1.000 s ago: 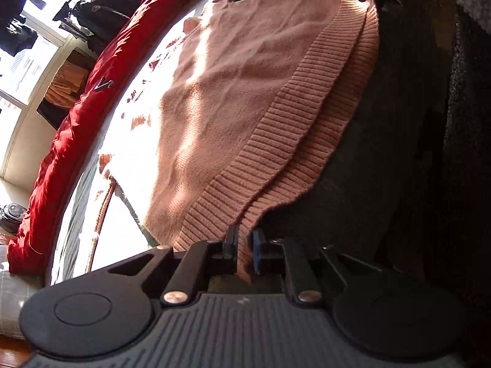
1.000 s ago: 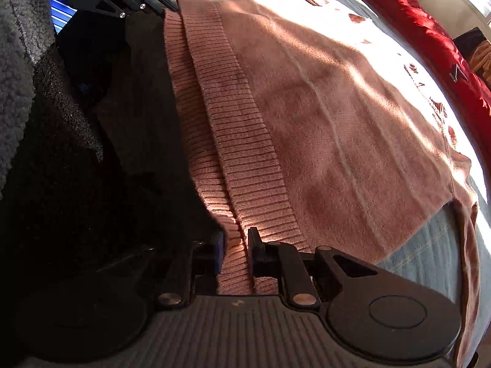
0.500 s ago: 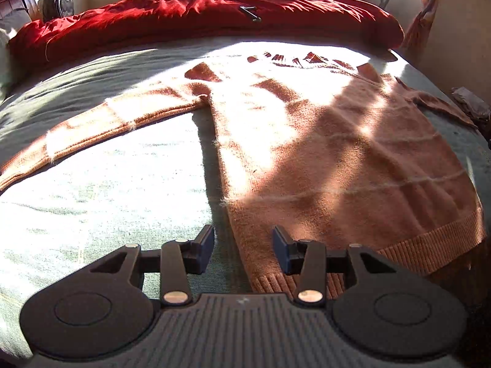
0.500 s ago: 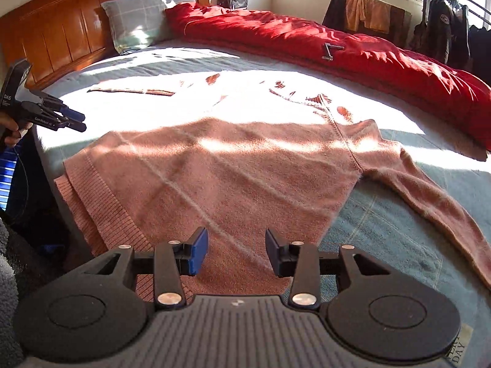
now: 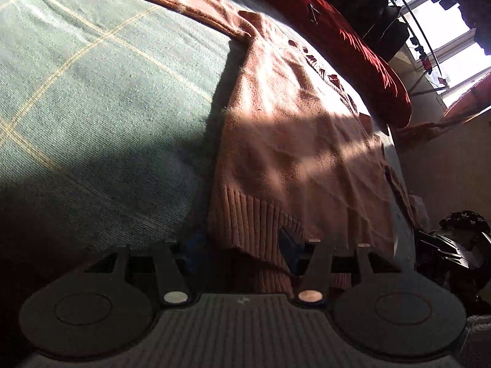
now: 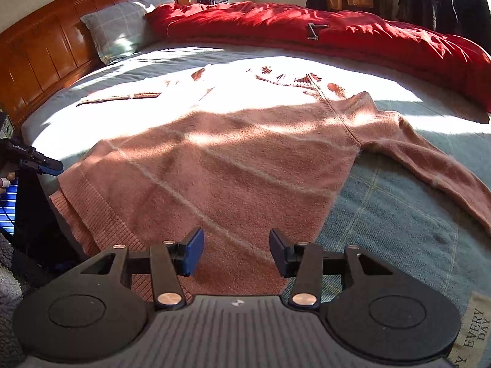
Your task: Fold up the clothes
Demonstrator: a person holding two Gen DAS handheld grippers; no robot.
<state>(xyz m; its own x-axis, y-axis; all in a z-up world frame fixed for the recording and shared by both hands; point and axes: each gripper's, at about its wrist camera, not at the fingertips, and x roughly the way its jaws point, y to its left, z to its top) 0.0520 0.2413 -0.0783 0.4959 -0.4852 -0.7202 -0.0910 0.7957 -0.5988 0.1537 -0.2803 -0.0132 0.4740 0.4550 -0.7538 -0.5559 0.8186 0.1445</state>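
Lying flat on the green checked bed (image 6: 399, 214), the pink sweater (image 6: 230, 159) spreads its sleeves out to both sides. Its ribbed hem (image 5: 245, 220) sits between the wide-spread fingers of the left hand-held gripper (image 5: 242, 250), which grips nothing. The right hand-held gripper (image 6: 236, 253) hovers over the hem's other corner, jaws wide apart and empty. A red duvet (image 6: 337, 36) lies beyond.

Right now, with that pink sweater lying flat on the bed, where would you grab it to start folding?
Probably the ribbed hem of the pink sweater, at its corners, coming in from the bed's near edge. The hem overhangs that edge, so fingers can slip above and below it. The left gripper already straddles one hem corner, jaws open; the right gripper hovers open over the body.
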